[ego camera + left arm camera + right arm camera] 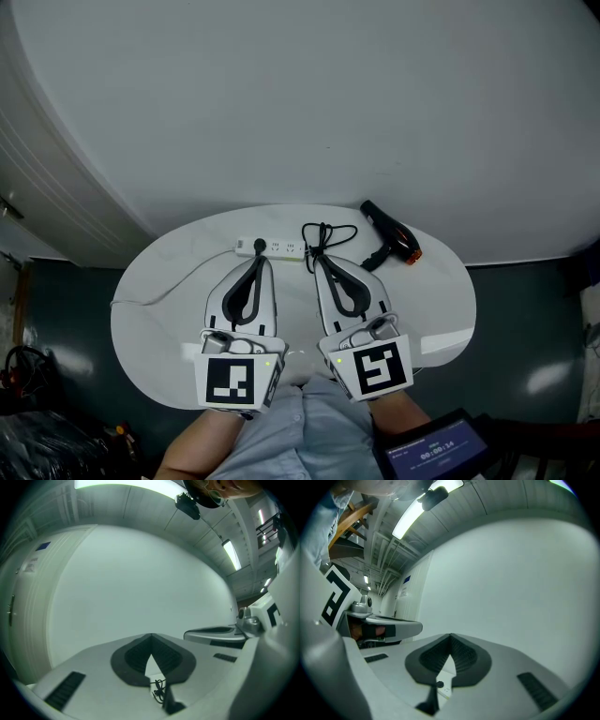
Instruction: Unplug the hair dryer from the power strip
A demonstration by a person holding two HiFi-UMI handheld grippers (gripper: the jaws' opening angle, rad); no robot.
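A white power strip [277, 248] lies across the far middle of the oval white table [169, 319], with a small black piece [260, 246] near its left end. The black hair dryer [392, 238] with an orange trim lies to the right, and its black cord [325, 234] is bunched by the strip's right end. My left gripper [259, 257] is shut and empty, its tips just short of the strip. My right gripper [316, 259] is shut and empty beside the cord bunch. Under the shut jaws, the left gripper view shows the cord [159, 690]; the right gripper view shows the strip [446, 689].
A thin white lead [159, 292] runs from the strip's left end to the table's left edge. A plain white wall [309, 103] curves behind the table. A dark floor surrounds it, and a small screen [433, 452] sits at the bottom right.
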